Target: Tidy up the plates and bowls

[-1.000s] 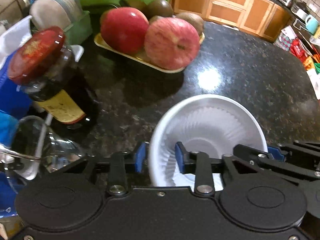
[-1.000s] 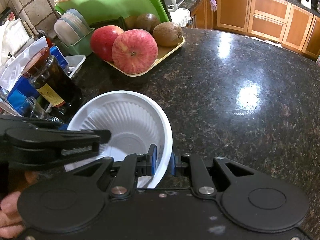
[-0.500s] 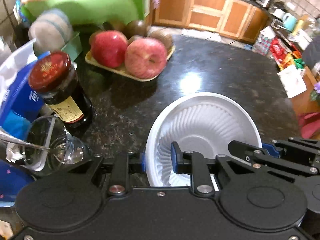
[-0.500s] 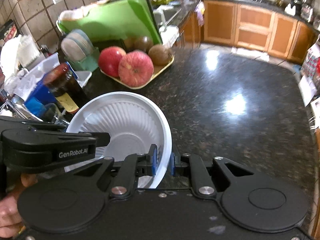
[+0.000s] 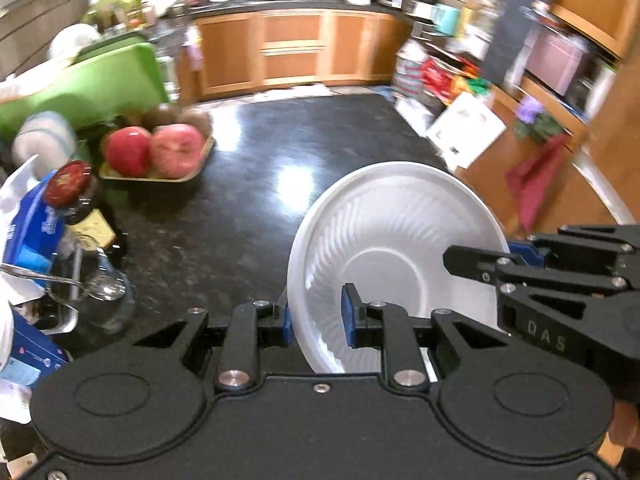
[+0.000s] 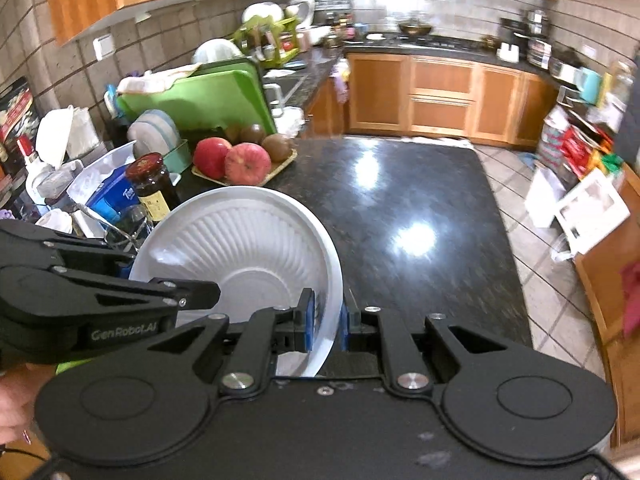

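A white ribbed disposable bowl [image 5: 396,248] is held in the air above the dark granite counter [image 5: 248,200]. My left gripper [image 5: 316,320] is shut on its left rim. My right gripper [image 6: 326,318] is shut on the bowl's [image 6: 248,248] right rim. Each gripper shows in the other's view, the right one in the left wrist view [image 5: 520,264] and the left one in the right wrist view [image 6: 120,292]. A stack of plates [image 6: 154,136] stands on edge in a green rack at the back left.
A tray with apples and kiwis [image 6: 244,160] sits at the back left of the counter [image 6: 400,208]. A red-lidded jar [image 6: 150,184], a glass with a spoon [image 5: 96,292], blue packets [image 6: 110,196] and a green cutting board [image 6: 200,96] crowd the left side.
Both grippers have lifted the bowl well up off the counter. The views now sit higher and show more of the kitchen. Both stay shut on the rim.
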Demonstrator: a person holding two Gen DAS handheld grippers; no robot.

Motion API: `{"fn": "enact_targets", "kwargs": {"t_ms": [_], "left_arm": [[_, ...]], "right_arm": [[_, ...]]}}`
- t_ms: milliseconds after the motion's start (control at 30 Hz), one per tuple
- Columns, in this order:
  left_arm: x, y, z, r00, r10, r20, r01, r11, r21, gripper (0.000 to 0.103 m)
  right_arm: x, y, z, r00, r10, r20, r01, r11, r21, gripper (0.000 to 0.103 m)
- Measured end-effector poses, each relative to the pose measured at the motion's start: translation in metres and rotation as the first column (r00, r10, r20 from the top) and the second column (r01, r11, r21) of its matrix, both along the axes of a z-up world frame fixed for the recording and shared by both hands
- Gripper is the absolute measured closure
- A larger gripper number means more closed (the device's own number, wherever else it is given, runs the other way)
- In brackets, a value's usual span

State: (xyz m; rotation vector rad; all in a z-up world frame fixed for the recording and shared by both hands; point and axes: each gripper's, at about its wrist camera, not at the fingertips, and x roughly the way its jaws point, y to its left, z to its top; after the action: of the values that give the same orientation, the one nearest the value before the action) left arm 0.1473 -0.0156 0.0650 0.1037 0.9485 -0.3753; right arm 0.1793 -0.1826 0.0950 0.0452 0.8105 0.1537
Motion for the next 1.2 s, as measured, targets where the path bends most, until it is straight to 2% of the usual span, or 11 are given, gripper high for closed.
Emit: {"fn": "enact_targets", "kwargs": {"t_ms": [233, 400, 667, 833, 1033, 1200], "left_arm": [[-0.035, -0.016, -0.009, 0.991, -0.129, -0.02, 0.13, 0.991, 0.019, 0.073], [-0.042, -0.024, -0.022, 0.987, -0.149, -0.064, 0.151, 0.988, 0.027, 0.073], [-0.046, -0.035, -0.037, 0.987, -0.115, -0.11, 0.12, 0.992, 0.042, 0.073], [-0.056, -0.038, -0.041, 0.997, -0.072, -0.037, 0.075, 0.994, 0.08, 0.071], [-0.05, -0.037, -0.045, 0.999, -0.021, -0.035, 0.023, 0.996, 0.083, 0.066], [-0.052, -0.036, -0.046, 1.0, 0.022, -0.007, -0.021, 0.995, 0.095, 0.066]], "right_arm": [[-0.052, -0.007, -0.02, 0.996, -0.078, -0.037, 0.079, 0.997, 0.006, 0.087], [-0.06, -0.016, -0.038, 0.995, -0.066, -0.077, 0.067, 0.998, 0.017, 0.087], [-0.049, -0.03, -0.06, 0.99, -0.009, -0.142, 0.016, 0.999, 0.047, 0.087], [-0.046, -0.041, -0.066, 0.992, 0.018, -0.127, -0.013, 0.999, 0.039, 0.084], [-0.04, -0.05, -0.068, 0.995, 0.023, -0.102, -0.019, 0.999, 0.041, 0.084], [-0.041, -0.057, -0.068, 0.997, 0.026, -0.075, -0.02, 0.996, 0.085, 0.083]]}}
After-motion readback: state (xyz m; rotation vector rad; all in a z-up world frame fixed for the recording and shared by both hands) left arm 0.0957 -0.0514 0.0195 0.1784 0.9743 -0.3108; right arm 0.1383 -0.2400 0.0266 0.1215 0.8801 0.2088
